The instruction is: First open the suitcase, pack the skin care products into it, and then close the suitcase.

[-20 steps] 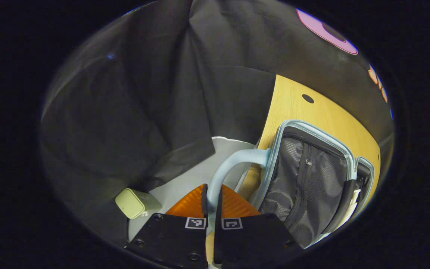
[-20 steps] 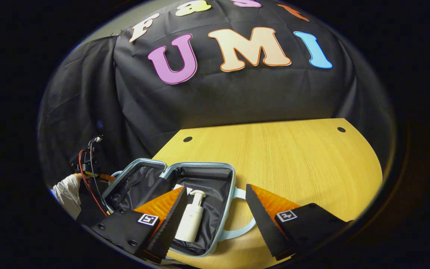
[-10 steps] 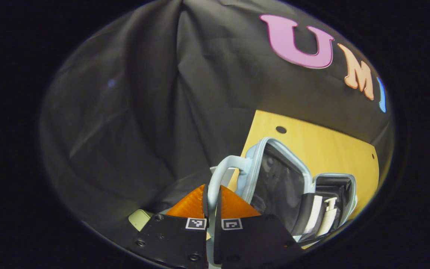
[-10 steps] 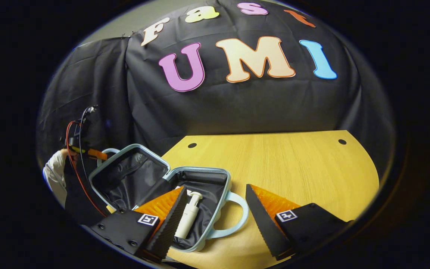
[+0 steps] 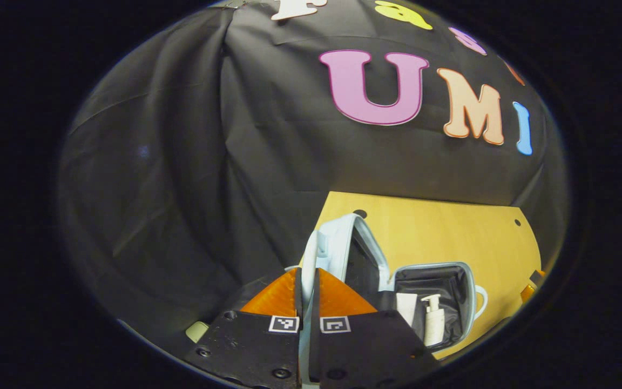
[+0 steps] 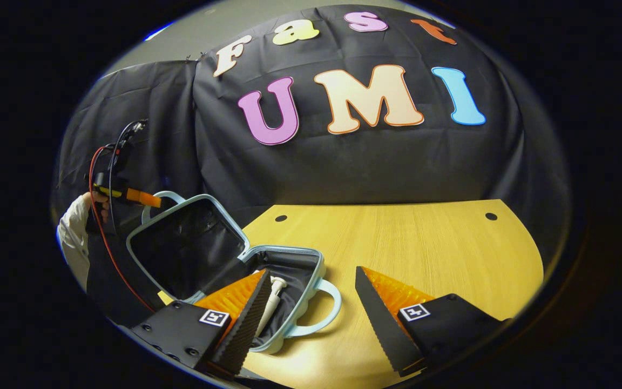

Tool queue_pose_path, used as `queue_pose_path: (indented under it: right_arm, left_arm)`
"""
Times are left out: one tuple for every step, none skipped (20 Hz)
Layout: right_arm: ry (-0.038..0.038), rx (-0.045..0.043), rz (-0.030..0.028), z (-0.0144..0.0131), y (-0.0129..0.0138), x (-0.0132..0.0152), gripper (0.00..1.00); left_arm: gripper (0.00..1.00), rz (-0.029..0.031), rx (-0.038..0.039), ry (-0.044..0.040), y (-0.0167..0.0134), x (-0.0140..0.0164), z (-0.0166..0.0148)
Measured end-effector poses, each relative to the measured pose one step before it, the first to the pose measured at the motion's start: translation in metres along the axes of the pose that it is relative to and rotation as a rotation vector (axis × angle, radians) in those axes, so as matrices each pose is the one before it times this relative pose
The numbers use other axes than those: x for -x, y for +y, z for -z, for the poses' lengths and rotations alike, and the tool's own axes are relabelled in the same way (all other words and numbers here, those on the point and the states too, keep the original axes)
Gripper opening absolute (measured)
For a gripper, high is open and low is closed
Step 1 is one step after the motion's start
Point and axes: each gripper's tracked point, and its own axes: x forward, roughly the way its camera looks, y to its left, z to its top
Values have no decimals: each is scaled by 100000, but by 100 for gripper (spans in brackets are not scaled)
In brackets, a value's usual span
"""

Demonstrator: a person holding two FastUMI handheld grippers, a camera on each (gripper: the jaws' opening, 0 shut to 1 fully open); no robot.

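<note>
Blue suitcase lid [image 6: 181,246] half-raised (handle [image 5: 306,259] pinched by left gripper [image 5: 306,294])

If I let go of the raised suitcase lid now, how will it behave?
Probably it swings on its hinge and drops: the lid stands tilted, held only by the left gripper on its handle. It looks rigid, so it would fall whole, likely onto the pump bottle.

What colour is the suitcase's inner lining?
Black lining inside the light blue suitcase shell; clearest in the right gripper view.

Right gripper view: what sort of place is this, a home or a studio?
Likely a recording booth, not a home: black cloth wall behind, a bare wooden table, and a small suitcase as prop.
</note>
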Motion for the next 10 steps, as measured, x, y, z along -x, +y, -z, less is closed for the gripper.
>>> queue_pose_path:
  right_arm:
    - [-320,85,92,-7,-357,382,98]
    - [-313,-194,411,3,-437,375,98]
    - [-415,-524,245,-46,-365,374,98]
    - [-424,-603,173,-56,-413,431,98]
    - [-605,-380,278,-168,-454,393,98]
    - [-630,-230,270,-209,-455,351,98]
    - [-638,-301,232,-172,-479,396,98]
    - [-364,-284,381,-37,-398,266,98]
    - [-346,-309,346,-77,-427,282,98]
    - [-319,-339,715,-93,-537,360,98]
  left_arm:
    - [0,1185,-961,-691,-1066,658,-164]
    - [0,1781,-1263,-2418,-1027,666,-446]
    - [0,1833,-1037,-812,-1069,548,-287]
    - [0,1494,-752,-868,-1116,273,-163]
    - [0,1335,-678,-391,-1066,376,-106]
    - [0,1686,-496,-648,-1084,329,-244]
    - [0,2139,119,-661,-1225,283,-104]
    - [0,1612,159,-823,-1297,259,-221]
    - [0,3116,-162,-1656,-1512,140,-334]
    - [0,2654,-80,-244,-1572,250,130]
